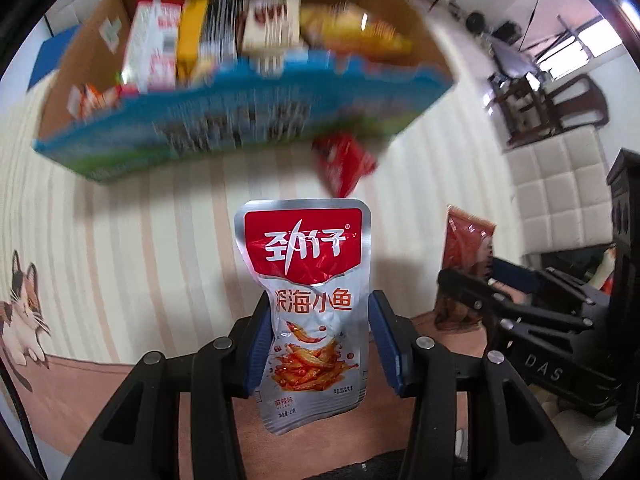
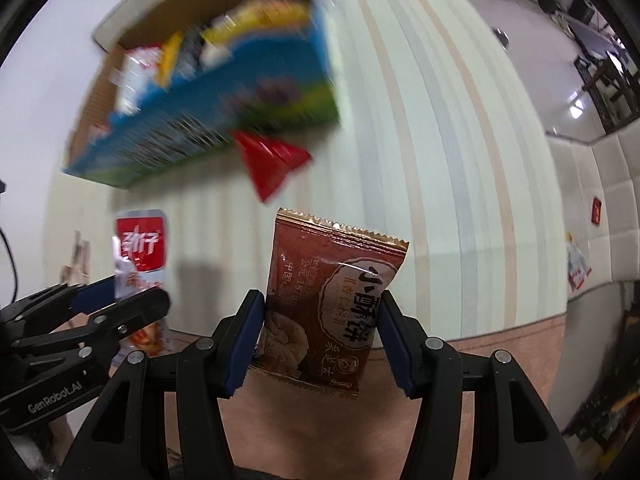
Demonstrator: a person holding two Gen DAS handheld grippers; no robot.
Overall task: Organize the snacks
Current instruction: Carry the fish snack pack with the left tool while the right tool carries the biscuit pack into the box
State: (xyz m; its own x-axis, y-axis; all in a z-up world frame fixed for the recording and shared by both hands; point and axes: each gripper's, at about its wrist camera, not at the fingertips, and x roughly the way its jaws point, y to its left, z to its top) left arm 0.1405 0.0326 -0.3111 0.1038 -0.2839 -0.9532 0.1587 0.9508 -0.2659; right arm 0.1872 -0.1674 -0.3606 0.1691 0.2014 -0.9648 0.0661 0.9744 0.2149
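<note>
Task approx. mid-way: carton [image 1: 240, 128] at cloth's far edge holds several pkts, red pkt [image 1: 344, 166] loose beside it — left gripper [image 1: 320, 344] clamped on fish pkt [image 1: 308, 304], right gripper [image 2: 320, 344] on pastry pkt [image 2: 328, 300], both aloft, unplaced.

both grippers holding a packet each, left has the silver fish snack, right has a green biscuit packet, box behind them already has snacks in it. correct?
One slip: the biscuit packet in the right gripper is brown, not green, as the right wrist view shows. The rest holds: the left gripper grips the silver fish snack, and the box behind already holds snacks.
</note>
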